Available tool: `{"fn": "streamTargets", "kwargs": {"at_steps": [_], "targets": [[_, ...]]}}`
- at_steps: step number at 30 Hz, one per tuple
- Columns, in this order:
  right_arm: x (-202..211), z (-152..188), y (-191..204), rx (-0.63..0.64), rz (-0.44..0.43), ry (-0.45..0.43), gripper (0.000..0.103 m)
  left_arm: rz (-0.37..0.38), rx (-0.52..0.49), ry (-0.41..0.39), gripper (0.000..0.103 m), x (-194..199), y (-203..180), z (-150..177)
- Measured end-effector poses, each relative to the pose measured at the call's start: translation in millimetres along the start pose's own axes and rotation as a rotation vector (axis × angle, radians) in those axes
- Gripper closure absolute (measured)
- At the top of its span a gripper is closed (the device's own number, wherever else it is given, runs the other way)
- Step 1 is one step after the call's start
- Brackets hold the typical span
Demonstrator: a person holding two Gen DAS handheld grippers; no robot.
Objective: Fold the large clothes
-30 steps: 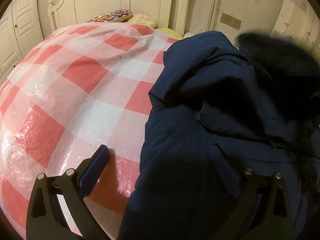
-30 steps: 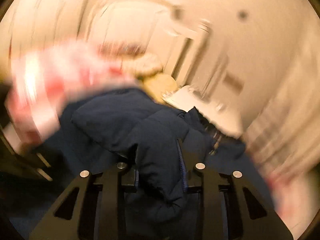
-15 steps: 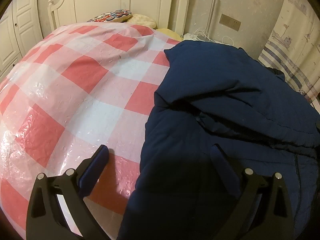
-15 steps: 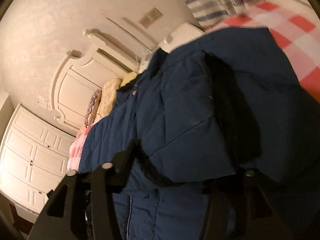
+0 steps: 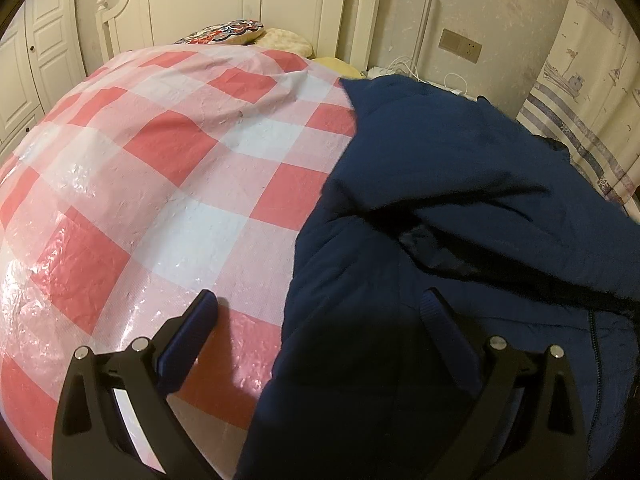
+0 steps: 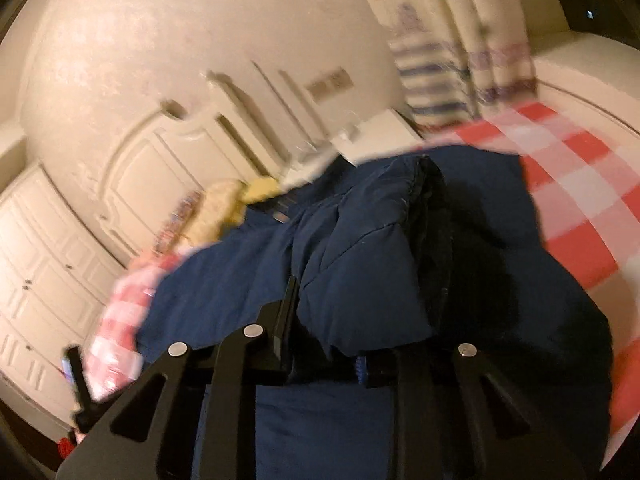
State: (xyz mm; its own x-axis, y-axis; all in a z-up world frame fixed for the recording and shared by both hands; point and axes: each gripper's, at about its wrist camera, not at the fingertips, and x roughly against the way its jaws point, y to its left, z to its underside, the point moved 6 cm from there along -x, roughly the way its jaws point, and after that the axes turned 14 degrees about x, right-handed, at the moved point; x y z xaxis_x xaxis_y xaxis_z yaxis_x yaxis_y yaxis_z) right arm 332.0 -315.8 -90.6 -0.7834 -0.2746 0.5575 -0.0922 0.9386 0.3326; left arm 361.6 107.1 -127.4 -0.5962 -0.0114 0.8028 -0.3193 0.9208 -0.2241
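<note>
One navy padded jacket (image 5: 460, 240) takes up the side of the red-and-white checked cover (image 5: 160, 184) that lies nearer the striped curtain (image 5: 576, 128) than the white headboard (image 5: 256, 0), its hem end towards the cameras and its far end reaching up to the pillows (image 5: 256, 34) at the headboard. Compared with a second ago, a padded section that was lifted in the air now lies doubled over the jacket's body, so one fold seems to be laid. The left gripper (image 5: 320, 308) has not shifted: its jaws stand wide apart, one blue pad (image 5: 188, 336) over bare cover beside the jacket's edge, the other over the navy cloth, clamping nothing. The right gripper (image 6: 332, 344) has just let go and closed again, and its jaws now pinch a thick fold of the jacket, in a blurred view; I judge it is taking a fresh hold for the next fold
</note>
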Motion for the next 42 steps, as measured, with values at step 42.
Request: {"fn": "streamTargets", "kwargs": {"at_steps": [42], "targets": [[-43.4,5.8,6.4,0.287,0.340,0.133,0.057,0.140,-0.234,0.064,0.003,-53.2,-132.7,-83.8]]}}
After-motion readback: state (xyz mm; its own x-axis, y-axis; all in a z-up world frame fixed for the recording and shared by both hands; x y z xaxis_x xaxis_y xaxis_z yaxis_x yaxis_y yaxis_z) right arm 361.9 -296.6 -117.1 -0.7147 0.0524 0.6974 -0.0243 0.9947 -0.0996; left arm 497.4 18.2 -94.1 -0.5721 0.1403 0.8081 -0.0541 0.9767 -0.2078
